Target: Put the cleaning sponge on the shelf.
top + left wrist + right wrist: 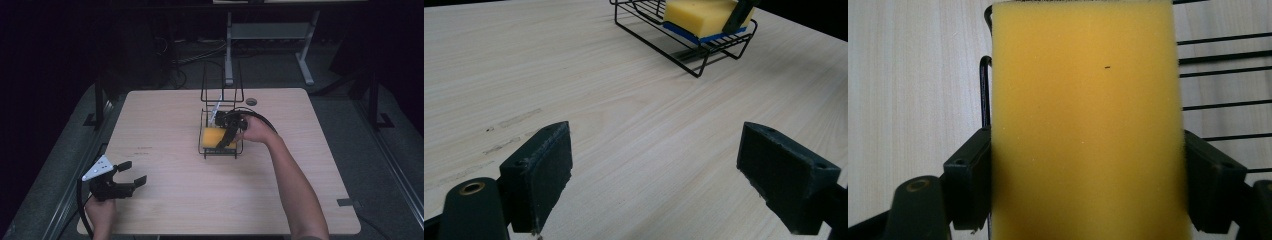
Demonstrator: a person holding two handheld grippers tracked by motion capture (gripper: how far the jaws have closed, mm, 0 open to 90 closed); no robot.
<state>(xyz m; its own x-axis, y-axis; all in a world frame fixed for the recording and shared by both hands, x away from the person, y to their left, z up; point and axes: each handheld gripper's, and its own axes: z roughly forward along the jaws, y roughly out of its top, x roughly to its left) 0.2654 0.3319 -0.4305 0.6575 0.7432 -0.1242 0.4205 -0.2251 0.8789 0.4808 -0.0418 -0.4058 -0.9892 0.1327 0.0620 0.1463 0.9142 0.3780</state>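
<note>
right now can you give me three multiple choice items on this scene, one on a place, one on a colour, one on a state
1. Where is the sponge?
A. in the wire rack
B. on the bare table
C. on the floor

2. What colour is the sponge's underside layer?
A. red
B. blue
C. green

3. How do the left tongs stand?
A. shut on the sponge
B. shut on nothing
C. open over the table

Key:
1. A, it lies inside the rack, between the right tongs.
2. B, the left gripper view shows a blue layer beneath the yellow.
3. C, their jaws stand wide apart, holding nothing.

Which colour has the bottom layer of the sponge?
Blue, under the yellow sponge; clearest in the left gripper view.
</note>
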